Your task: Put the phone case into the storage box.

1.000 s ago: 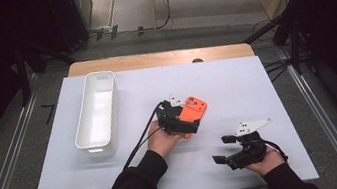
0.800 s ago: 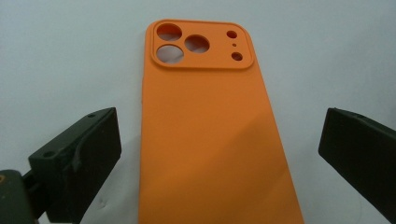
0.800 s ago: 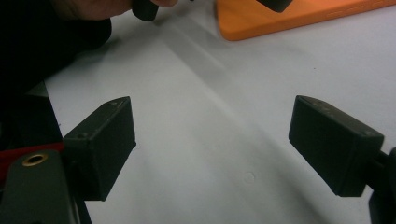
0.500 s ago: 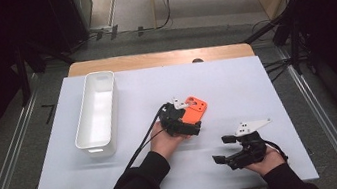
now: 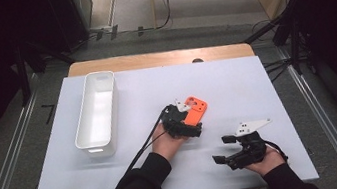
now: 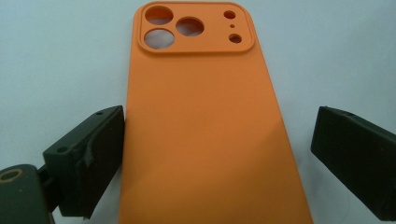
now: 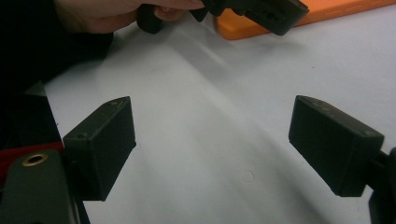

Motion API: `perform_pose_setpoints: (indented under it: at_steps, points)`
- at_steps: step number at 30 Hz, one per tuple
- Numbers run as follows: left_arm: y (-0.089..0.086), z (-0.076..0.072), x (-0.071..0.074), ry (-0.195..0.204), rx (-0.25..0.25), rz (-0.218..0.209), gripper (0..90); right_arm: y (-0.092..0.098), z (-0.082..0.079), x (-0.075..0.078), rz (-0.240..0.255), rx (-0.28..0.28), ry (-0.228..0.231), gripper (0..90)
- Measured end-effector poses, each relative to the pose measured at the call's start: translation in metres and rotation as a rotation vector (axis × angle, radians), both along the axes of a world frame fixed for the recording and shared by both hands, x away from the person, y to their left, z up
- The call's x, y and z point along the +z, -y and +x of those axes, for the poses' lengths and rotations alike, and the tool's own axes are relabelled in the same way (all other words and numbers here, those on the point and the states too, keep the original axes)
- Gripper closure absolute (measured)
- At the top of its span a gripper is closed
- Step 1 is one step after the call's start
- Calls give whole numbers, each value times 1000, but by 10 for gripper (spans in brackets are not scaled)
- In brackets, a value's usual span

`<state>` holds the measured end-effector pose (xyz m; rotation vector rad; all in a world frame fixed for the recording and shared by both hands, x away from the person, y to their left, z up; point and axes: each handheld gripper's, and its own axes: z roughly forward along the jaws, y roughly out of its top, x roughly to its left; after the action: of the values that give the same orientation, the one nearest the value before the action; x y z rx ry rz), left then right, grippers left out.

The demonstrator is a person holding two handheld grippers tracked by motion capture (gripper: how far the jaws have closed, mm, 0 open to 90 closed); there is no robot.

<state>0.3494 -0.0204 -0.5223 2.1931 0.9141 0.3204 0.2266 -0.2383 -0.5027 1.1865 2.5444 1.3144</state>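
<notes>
1. The orange phone case (image 6: 201, 126) is lying flat, back side up, near the middle of the white worktop (image 5: 255, 81), with its camera cut-outs pointing toward the far side. No brand, label or writing is showing on it.
2. The left gripper (image 6: 217, 154) is straddling the near end of the case. Its jaws have just been closing, with the case lying between them. In the left gripper view one jaw is sitting just beside or touching one long edge, while the other jaw is standing apart from the opposite edge, so the gripper is spread and not pinching yet.
3. The left hand (image 5: 166, 143) is holding that gripper just near of the case.
4. The right gripper (image 5: 231, 153) is resting in the right hand at the near right of the worktop, well apart from the case. Its jaws are standing spread with bare worktop between them.
5. A white bin (image 5: 96, 113) is sitting at the far left of the worktop, its long side running near to far.
</notes>
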Motion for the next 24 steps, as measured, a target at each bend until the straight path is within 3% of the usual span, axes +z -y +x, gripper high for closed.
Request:
perform_pose_setpoints:
  at_steps: [11, 18, 24]
  points:
    - [6, -4, -1, 45, 25, 62, 82, 0, 0, 0, -2, -8, 5, 135]
    - [6, -5, -1, 48, 26, 68, 87, -1, 0, 0, -12, -1, -2, 135]
    - [5, -5, -1, 56, 28, 63, 147, -2, 0, 0, -14, 1, -1, 135]
